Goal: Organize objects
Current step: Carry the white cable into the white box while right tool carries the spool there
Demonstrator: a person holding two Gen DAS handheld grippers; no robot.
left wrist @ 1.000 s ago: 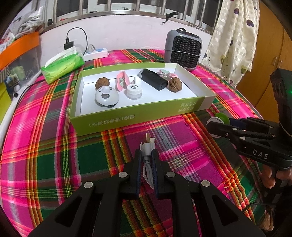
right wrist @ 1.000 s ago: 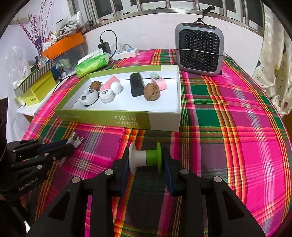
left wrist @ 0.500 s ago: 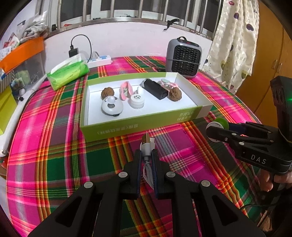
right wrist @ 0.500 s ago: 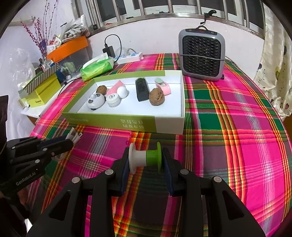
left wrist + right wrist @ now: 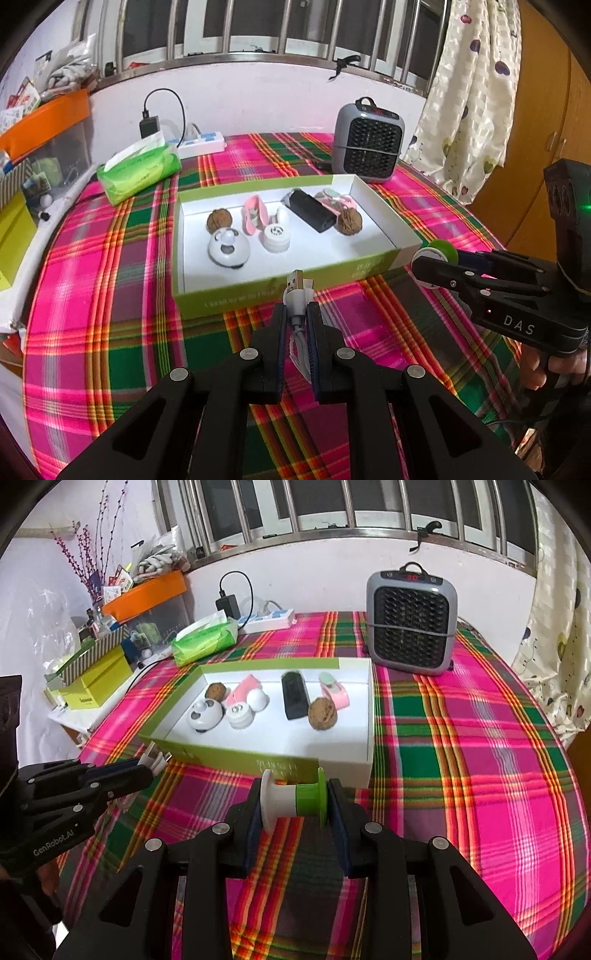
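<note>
One shallow green box (image 5: 280,297) with a white inside sits on the plaid tablecloth (image 5: 92,280), and it holds seven or so small things. Near its left end lie a walnut (image 5: 219,220) and a round white panda-faced gadget (image 5: 228,251); beside them a pink clip (image 5: 253,214) and a white ribbed cap (image 5: 276,239). Toward the right are a black rectangular block (image 5: 312,210), a second walnut (image 5: 348,222) and a pale pink piece (image 5: 334,689) with a mint top, though what that piece is cannot be told at this size.

The left gripper (image 5: 296,314) is clamped tight on a white USB cable (image 5: 295,295), its metal plug poking out toward the box's near wall. The right gripper (image 5: 293,801) is partly closed on a white and green spool (image 5: 293,799), pads pressing both flanges, just in front of the box.

Compared with a second ago, both grippers ride higher above the cloth, and the box looks smaller and farther below. The grips and the box's contents are unchanged.
</note>
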